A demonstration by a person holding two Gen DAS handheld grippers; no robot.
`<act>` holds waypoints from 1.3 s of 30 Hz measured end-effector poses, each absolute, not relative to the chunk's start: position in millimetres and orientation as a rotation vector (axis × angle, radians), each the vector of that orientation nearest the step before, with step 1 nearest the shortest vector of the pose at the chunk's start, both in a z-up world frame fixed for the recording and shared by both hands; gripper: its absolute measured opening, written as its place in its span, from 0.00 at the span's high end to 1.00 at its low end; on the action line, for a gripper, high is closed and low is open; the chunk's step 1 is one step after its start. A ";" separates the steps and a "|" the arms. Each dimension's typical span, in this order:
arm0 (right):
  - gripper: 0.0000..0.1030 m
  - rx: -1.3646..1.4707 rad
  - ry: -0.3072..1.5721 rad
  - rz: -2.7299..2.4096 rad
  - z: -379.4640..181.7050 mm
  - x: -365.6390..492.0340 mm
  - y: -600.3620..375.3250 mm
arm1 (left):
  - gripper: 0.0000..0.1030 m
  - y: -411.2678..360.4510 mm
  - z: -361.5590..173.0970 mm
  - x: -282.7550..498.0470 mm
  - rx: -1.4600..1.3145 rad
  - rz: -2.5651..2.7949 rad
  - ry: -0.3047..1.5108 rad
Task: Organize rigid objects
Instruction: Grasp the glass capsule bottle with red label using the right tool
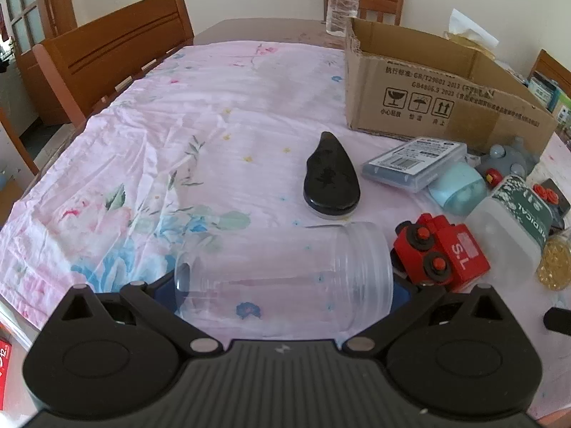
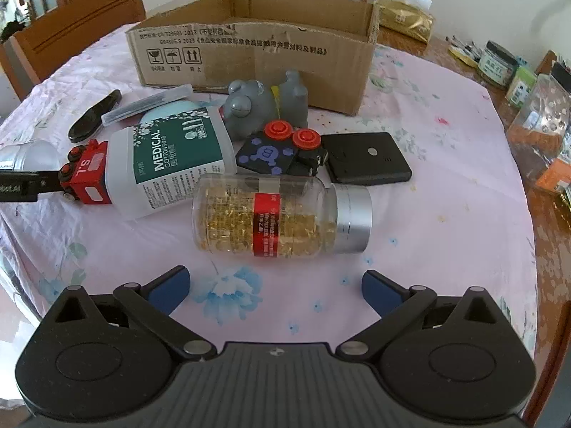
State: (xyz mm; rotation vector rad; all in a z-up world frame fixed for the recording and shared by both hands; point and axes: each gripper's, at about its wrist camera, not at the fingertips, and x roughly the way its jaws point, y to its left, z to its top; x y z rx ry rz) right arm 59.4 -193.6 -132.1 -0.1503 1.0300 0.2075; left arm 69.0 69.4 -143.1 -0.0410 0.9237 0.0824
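Observation:
A clear empty jar [image 1: 285,271] lies on its side across my left gripper [image 1: 283,285], filling the gap between the blue pads. The jaws stand at full width, and I cannot see whether the pads touch the jar. To its right sits a red toy train [image 1: 446,256]. My right gripper [image 2: 274,289] is open and holds nothing, just short of a capsule bottle [image 2: 271,219] with a silver cap. Behind the bottle lie a cotton swab box [image 2: 171,164], a grey toy [image 2: 264,107], a black tile with red buttons [image 2: 271,149] and a flat black device [image 2: 367,157]. An open cardboard box [image 2: 257,53] stands behind them.
A black sole-shaped piece [image 1: 332,178] and a flat plastic case [image 1: 414,160] lie in front of the box. A water bottle [image 1: 342,0] stands at the far end. Jars and packets [image 2: 498,62] line the right table edge. A wooden chair [image 1: 107,57] stands at the left.

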 end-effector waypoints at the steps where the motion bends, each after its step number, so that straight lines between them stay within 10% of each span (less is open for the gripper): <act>1: 0.00 -0.150 1.022 0.208 -132.3 57.9 -193.2 | 0.00 69.1 -143.2 68.8 -0.040 0.085 0.921; 39: 0.00 -0.155 0.972 0.164 -118.3 87.2 -185.9 | 0.09 60.6 -121.2 61.8 -0.049 0.131 0.928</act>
